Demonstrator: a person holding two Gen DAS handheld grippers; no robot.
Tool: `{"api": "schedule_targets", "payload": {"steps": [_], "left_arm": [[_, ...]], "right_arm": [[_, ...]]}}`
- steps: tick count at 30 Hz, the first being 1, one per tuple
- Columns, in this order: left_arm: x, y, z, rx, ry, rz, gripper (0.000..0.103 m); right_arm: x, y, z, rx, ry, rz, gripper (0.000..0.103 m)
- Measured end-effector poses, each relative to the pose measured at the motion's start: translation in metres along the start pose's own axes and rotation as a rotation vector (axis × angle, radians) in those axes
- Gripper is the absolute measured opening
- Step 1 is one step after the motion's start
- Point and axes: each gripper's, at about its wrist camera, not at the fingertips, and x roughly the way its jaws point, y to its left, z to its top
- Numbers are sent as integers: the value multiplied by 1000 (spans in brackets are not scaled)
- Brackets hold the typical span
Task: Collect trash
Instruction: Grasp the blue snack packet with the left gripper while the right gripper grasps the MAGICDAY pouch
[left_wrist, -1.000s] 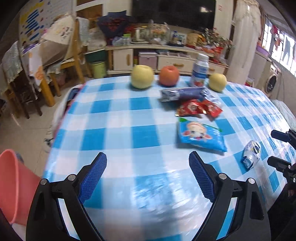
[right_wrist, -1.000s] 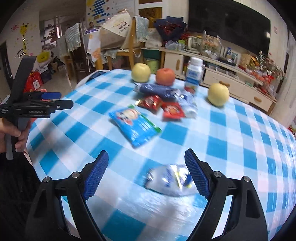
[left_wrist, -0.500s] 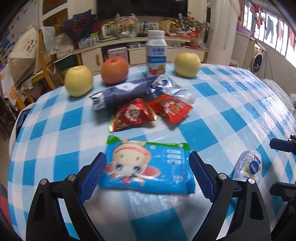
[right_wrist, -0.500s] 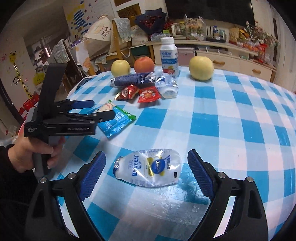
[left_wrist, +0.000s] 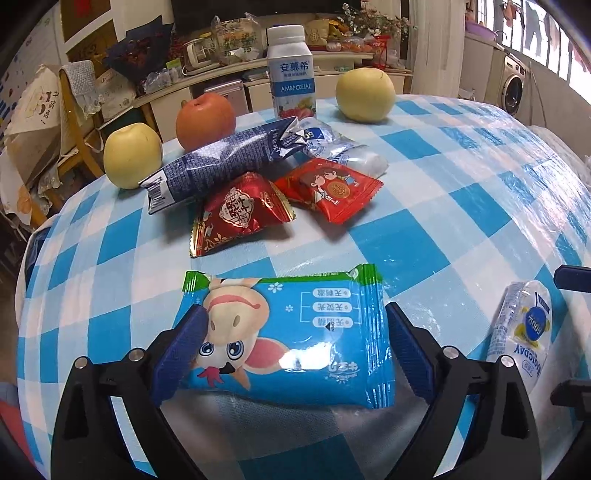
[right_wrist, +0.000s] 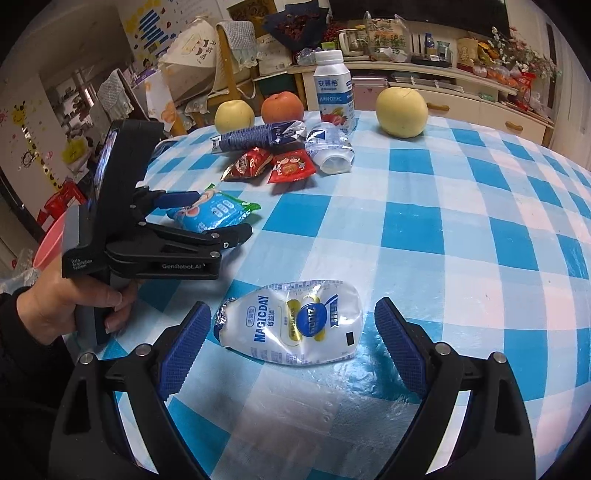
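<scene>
A blue snack packet (left_wrist: 291, 339) with a cartoon face lies on the checked tablecloth between the open fingers of my left gripper (left_wrist: 295, 350); it also shows in the right wrist view (right_wrist: 212, 212). A flattened white Magicday pouch (right_wrist: 295, 323) lies between the open fingers of my right gripper (right_wrist: 291, 347); it also shows in the left wrist view (left_wrist: 524, 328). Further back lie two red wrappers (left_wrist: 243, 214) (left_wrist: 328, 188), a dark blue wrapper (left_wrist: 221, 166) and a clear crumpled pouch (left_wrist: 343, 151).
Two yellow apples (left_wrist: 131, 155) (left_wrist: 364, 94), a red apple (left_wrist: 205, 120) and a white yoghurt bottle (left_wrist: 291, 83) stand at the table's far edge. A pink bucket (right_wrist: 50, 242) stands on the floor at the left. Chairs and a cabinet are behind the table.
Both grippers have moved forward and lower. The blue packet now sits between the left fingers and the white pouch between the right fingers. Both stay open.
</scene>
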Motion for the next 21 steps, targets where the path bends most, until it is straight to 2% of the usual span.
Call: {"api": "schedule_targets", "payload": {"steps": [2,4,5,14,21], "left_arm": [[-1,4,-1,-16,-3,-2,88],[-3,9,-2,-28,-10,6,77],[-5,11,-2,-30,-15,14,67],[-21,17,-1,-40,-47,5,48],[-31,23,-1,-52,-65,6,40]], "right_arm": [[3,1,0,-8,10,-4,91],[5,1,-1,-12,16,-4,91],[5,2,-1,-14,17,-5,91],[15,5,0,-44,35,-22,91],[20,7,-1,-51,41,-28,91]]}}
